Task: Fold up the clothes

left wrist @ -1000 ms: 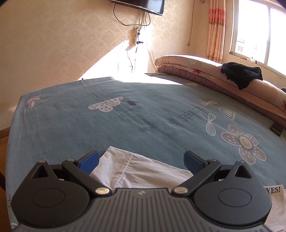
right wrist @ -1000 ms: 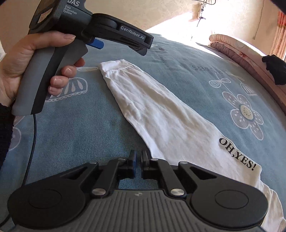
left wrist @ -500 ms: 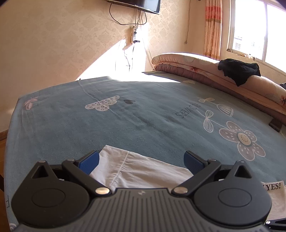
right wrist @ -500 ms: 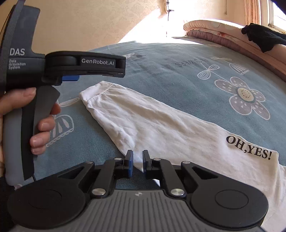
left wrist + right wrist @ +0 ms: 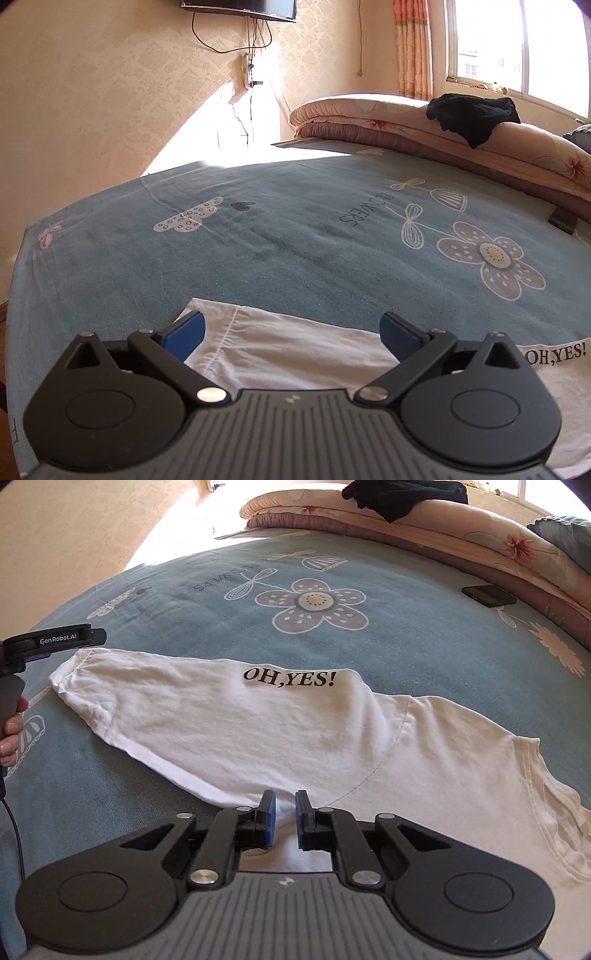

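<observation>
1. The left gripper [image 5: 291,330] is hovering low over the cuff end of the sleeve [image 5: 280,347], its blue pads spread wide on either side of the cloth and pressing on nothing; in my judgement it is lining up to pinch the cuff for a fold.
2. The white shirt [image 5: 295,738] is lying flat on the blue bedsheet [image 5: 406,635], sleeve stretched out to the left and the "OH,YES!" print [image 5: 290,678] facing up, so its edges are easy to reach.
3. The right gripper [image 5: 285,823] is sitting over the shirt's near edge, jaws almost together with a narrow gap and no cloth pinched.
4. Compared with a second ago, the right view is showing the shirt's body and neckline rather than only the sleeve; the left view is nearly unchanged.
</observation>
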A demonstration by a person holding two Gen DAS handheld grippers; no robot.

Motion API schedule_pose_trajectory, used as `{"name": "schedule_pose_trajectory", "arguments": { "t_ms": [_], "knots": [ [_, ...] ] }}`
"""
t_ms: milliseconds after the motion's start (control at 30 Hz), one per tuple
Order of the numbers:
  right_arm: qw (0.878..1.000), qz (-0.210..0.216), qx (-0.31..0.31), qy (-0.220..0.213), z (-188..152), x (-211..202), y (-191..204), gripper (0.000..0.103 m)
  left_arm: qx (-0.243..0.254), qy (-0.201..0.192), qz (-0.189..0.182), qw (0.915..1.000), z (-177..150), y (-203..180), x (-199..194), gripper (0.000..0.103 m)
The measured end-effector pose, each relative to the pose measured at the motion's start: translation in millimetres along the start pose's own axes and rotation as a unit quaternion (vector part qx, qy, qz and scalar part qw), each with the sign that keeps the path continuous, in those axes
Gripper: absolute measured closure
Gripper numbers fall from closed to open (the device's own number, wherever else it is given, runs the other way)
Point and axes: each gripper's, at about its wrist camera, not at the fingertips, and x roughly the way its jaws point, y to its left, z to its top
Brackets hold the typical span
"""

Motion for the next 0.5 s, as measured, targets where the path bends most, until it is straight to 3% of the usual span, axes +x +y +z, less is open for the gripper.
{"name": "schedule_pose_trajectory", "arguments": {
  "t_ms": [133, 200, 367, 500],
  "knots": [
    [0.997, -0.035, -0.069, -0.002, -6.2, 1.7, 32.3, 0.093, 0.007, 0.001, -0.005, 1.0000, -0.9, -3.5, 0.1, 0.002],
    [0.995, -0.025, -0.096, -0.003, -4.5, -5.1, 36.5, 0.092, 0.007, 0.001, -0.007, 0.9999, -1.0, -3.7, 0.0, 0.002],
    [0.996, -0.039, -0.071, -0.044, 17.6, -16.5, 16.6, 0.088, 0.007, 0.003, -0.010, 0.9999, -1.6, -3.2, 0.1, 0.002],
    [0.995, -0.068, -0.022, -0.064, 42.6, 2.2, -14.7, 0.088, 0.003, 0.004, -0.007, 1.0000, -1.5, -0.9, 1.6, 0.002]
  ]
}}
